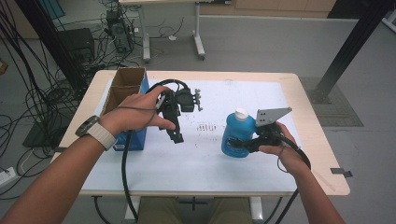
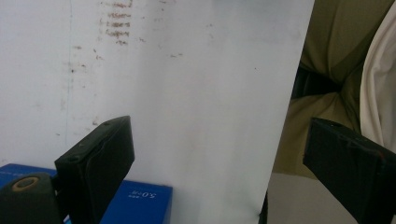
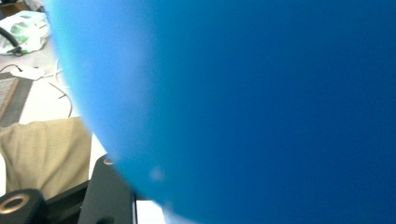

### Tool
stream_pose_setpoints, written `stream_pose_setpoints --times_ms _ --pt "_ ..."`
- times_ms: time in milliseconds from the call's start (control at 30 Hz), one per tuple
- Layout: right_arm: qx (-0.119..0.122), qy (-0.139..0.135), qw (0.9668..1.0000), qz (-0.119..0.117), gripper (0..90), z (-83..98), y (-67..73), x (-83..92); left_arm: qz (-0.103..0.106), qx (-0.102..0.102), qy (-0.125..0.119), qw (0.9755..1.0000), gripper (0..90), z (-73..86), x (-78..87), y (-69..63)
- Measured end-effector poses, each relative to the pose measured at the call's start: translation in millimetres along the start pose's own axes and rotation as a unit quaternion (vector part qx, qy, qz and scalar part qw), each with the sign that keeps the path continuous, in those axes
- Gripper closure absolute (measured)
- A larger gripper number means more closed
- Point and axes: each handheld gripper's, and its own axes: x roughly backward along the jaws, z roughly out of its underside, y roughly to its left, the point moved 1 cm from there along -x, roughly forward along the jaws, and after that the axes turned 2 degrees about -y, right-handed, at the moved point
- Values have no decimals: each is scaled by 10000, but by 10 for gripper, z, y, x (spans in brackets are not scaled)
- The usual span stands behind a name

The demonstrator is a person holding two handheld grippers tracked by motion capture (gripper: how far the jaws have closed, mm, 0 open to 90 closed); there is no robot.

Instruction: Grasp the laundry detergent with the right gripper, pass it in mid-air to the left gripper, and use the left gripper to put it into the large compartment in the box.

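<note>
A blue bottle (image 1: 237,136) with a white cap stands nearly upright over the right half of the white mat (image 1: 205,163). My right gripper (image 1: 243,144) is shut on its lower body from the right, and the grey plate on top of the gripper sticks up beside the cap. In the right gripper view the bottle (image 3: 261,102) is a blurred blue mass, with one black finger (image 3: 109,193) pressed to its edge. My left gripper (image 1: 175,133) hovers left of centre, pointing down and toward the person. Its jaws stand wide apart over the mat, so the left gripper (image 2: 219,135) is open with nothing between them.
An open cardboard box (image 1: 127,86) with blue sides stands at the table's left edge, right behind the left hand; its blue side (image 2: 135,200) shows low in the left gripper view. The person's lap lies past the mat's near edge. Cables and black frame posts surround the table.
</note>
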Motion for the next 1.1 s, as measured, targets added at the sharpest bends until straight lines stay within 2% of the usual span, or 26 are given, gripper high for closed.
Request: stream_pose_setpoints --times_ms 433,833,1100 --pt "137 73 9996 -252 439 -156 41 -45 -9 -51 31 10000 87 -25 90 -19" --pt "262 137 9983 -494 439 -267 46 -90 -64 -122 76 9999 86 -135 238 -36" --pt "299 174 9975 -611 439 -297 38 -113 -66 -185 -70 9998 86 -215 307 -46"
